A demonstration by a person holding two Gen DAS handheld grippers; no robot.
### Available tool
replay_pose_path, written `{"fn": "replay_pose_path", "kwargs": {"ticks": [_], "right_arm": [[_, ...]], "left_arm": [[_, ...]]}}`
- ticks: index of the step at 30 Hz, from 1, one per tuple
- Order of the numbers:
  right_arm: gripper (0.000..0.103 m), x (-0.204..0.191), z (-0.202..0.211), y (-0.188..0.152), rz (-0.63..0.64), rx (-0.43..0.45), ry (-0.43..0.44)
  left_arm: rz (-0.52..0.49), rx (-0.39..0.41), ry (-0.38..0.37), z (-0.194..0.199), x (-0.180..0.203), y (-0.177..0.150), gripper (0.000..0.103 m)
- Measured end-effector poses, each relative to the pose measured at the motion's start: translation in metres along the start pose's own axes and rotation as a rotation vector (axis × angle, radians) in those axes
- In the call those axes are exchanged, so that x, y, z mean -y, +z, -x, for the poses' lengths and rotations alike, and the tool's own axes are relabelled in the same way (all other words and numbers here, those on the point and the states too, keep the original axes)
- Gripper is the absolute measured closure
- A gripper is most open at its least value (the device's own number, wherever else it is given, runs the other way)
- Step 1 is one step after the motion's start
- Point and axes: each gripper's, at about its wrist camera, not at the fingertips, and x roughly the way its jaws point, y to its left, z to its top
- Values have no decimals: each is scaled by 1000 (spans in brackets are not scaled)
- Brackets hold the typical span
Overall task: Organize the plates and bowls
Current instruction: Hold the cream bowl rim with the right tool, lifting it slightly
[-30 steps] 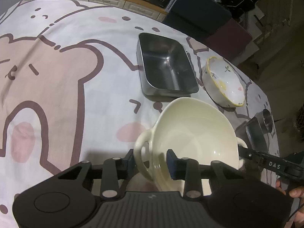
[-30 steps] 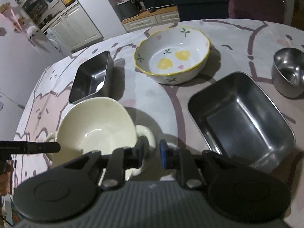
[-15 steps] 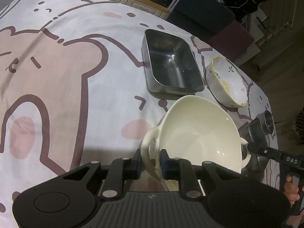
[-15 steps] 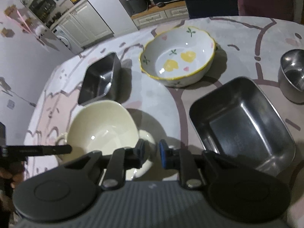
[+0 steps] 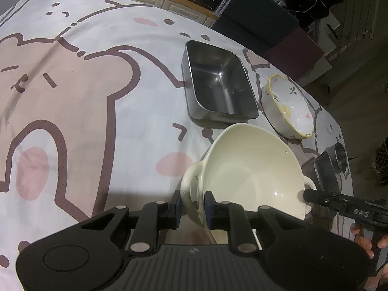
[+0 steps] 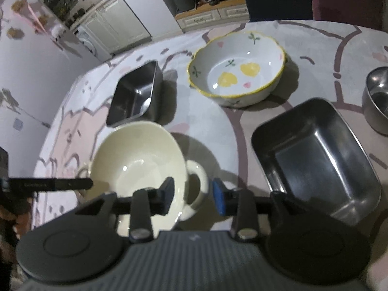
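Observation:
A cream two-handled bowl [image 5: 252,174] sits tilted near the table's front edge. My left gripper [image 5: 192,206] is shut on its left handle, with both pads pressing the loop. A finger of the right gripper [image 5: 320,197] reaches the bowl's far rim. In the right wrist view the cream bowl [image 6: 135,165] lies low and left. My right gripper [image 6: 192,192] has its jaws opening. The other handle [image 6: 197,181] stands between the pads, and neither pad touches it. A finger of the left gripper [image 6: 60,184] lies against the bowl's left rim.
A floral bowl with a yellow rim [image 6: 237,77] stands behind the cream one. A small steel tray [image 6: 135,97] is at its left, a larger steel tray [image 6: 315,160] at the right, and a round steel bowl [image 6: 378,97] at the far right edge. A cartoon-print cloth [image 5: 72,121] covers the table.
The left gripper closed on the bowl's left handle and stays closed. The right gripper, closed on the other handle before, has spread its jaws off it.

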Motion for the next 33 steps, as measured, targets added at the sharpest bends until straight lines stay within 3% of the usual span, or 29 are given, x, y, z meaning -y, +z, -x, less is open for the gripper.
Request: {"fn": "replay_pose_path", "kwargs": {"ticks": [4, 15, 26, 30, 33], "right_arm": [[72, -6, -9, 1, 10, -14, -35], [73, -6, -15, -5, 13, 8, -41], [72, -2, -23, -1, 19, -38, -13], [67, -7, -28, -2, 52, -81, -13], [70, -9, -29, -2, 41, -67, -36]], "left_arm": [[-3, 4, 5, -1, 0, 0, 82], [-5, -1, 9, -8, 0, 0, 82], [1, 0, 8, -13, 0, -1, 82], [-3, 0, 5, -13, -1, -1, 82], [-15, 0, 15, -13, 1, -1, 81]]}}
